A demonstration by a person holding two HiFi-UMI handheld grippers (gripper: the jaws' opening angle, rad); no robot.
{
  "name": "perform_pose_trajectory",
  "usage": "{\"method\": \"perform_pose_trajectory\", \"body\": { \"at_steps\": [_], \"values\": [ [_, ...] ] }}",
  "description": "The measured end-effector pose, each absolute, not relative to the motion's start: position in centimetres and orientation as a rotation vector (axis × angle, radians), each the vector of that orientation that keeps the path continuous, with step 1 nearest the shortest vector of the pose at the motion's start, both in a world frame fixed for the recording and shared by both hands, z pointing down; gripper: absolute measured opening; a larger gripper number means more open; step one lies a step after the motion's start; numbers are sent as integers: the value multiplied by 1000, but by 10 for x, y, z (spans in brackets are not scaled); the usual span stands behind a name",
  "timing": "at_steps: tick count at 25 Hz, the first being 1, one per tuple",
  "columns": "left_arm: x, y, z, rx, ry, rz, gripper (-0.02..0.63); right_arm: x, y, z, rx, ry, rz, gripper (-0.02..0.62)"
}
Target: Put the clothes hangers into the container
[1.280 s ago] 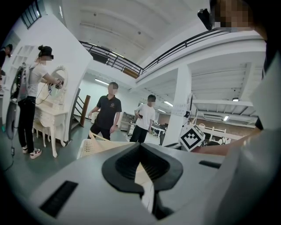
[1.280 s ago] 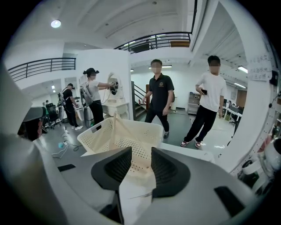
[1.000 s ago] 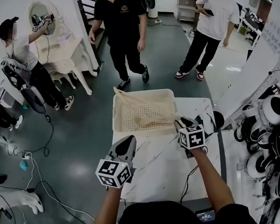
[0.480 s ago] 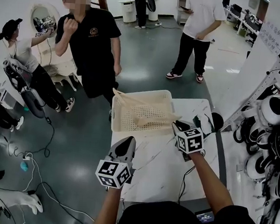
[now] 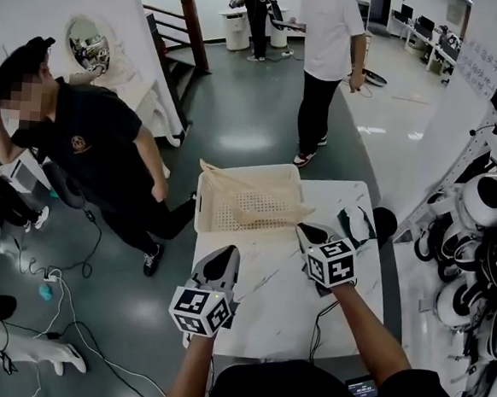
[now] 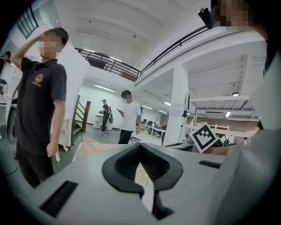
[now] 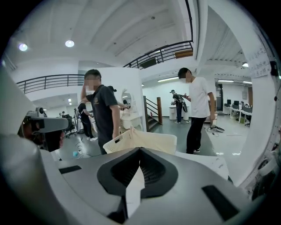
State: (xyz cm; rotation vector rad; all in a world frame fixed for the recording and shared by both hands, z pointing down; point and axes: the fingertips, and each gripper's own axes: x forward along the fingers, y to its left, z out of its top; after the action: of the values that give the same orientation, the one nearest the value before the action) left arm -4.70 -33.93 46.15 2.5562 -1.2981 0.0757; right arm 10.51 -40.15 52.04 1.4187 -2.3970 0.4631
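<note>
A cream perforated basket [image 5: 205,209] stands at the far end of the white table [image 5: 274,307]. Pale clothes hangers [image 5: 261,205] lie inside it, with ends poking over its left corner and right rim. My right gripper [image 5: 304,230] hovers over the table just short of the basket's right front corner, shut with nothing in it. Further back on the left, my left gripper [image 5: 224,253] is held over the table's left side, also shut and empty. The basket [image 7: 142,138] shows past the shut jaws in the right gripper view, and again [image 6: 90,148] in the left gripper view.
A person in a black shirt [image 5: 89,155] stands close to the table's left side by the basket. Another person in white [image 5: 330,37] stands beyond it. A dark and white object [image 5: 355,223] lies on the table's right edge. Racks of round white gear [image 5: 476,245] line the right.
My right gripper has drawn back from the basket toward me and its jaws have closed. The person in black has walked from behind the basket to its left side. My left gripper stayed put.
</note>
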Motion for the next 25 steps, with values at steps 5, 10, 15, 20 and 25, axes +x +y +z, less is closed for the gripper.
{"method": "perform_pose_trajectory", "body": {
  "at_steps": [5,10,15,20,25],
  "values": [
    [-36,-320,462,2552,-1331,83,5,104,-382,506,1372,-2476,430,18],
    [-33,-309,457,2552,-1355,86,5,98,-370,495,1344,-2514,403,20],
    [-37,-308,452,2563,-1366,83,5,94,-366,490,1345,-2529,391,20],
    [-41,-300,451,2568,-1367,96,5,92,-358,486,1357,-2539,375,20],
    [-44,-287,450,2580,-1354,110,5,86,-345,481,1374,-2546,371,19]
  ]
}}
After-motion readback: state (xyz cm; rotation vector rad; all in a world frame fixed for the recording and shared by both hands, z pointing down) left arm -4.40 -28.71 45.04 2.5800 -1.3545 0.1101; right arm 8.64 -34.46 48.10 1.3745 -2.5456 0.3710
